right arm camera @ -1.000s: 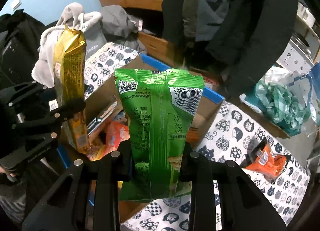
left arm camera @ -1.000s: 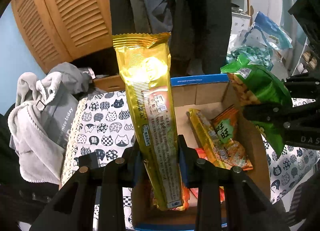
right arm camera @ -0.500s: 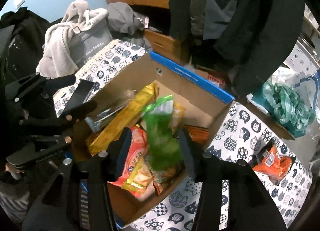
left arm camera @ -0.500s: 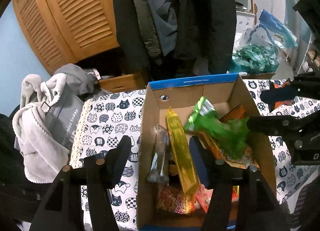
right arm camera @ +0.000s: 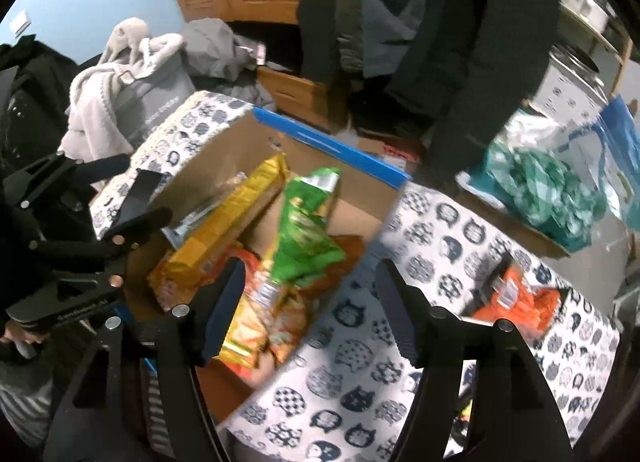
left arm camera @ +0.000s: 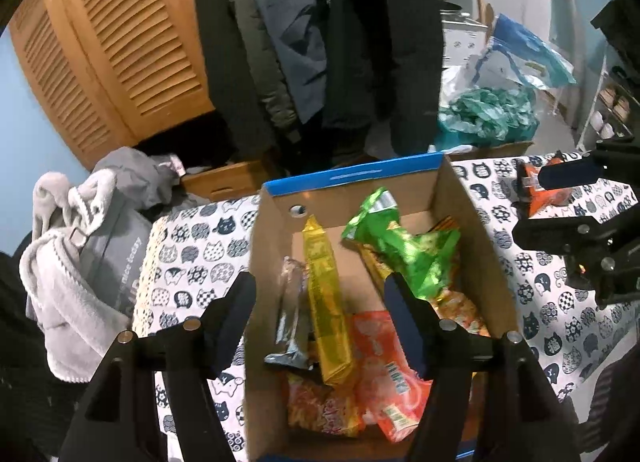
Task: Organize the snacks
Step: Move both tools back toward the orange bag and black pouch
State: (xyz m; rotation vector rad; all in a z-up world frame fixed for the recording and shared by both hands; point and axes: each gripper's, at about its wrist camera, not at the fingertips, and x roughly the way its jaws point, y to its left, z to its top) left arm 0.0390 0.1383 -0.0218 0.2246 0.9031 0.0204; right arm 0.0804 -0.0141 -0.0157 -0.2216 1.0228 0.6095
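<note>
Landmark: cardboard box [left arm camera: 472,222], blue-rimmed, on my cat-print cloth [right arm camera: 432,230].
My left gripper [left arm camera: 320,302]: above the box, jaws just opened, nothing between.
My right gripper [right arm camera: 308,294]: over the box's right edge, jaws just opened, empty.
Gold packet [left arm camera: 324,302]: inside, left.
Green bag [left arm camera: 400,246]: inside, atop the other snacks.
Orange packet [right arm camera: 520,294]: on the cloth, right of the box.

Cat-print table [right arm camera: 436,230]: cardboard box [left arm camera: 486,246], orange packet [right arm camera: 520,294]
</note>
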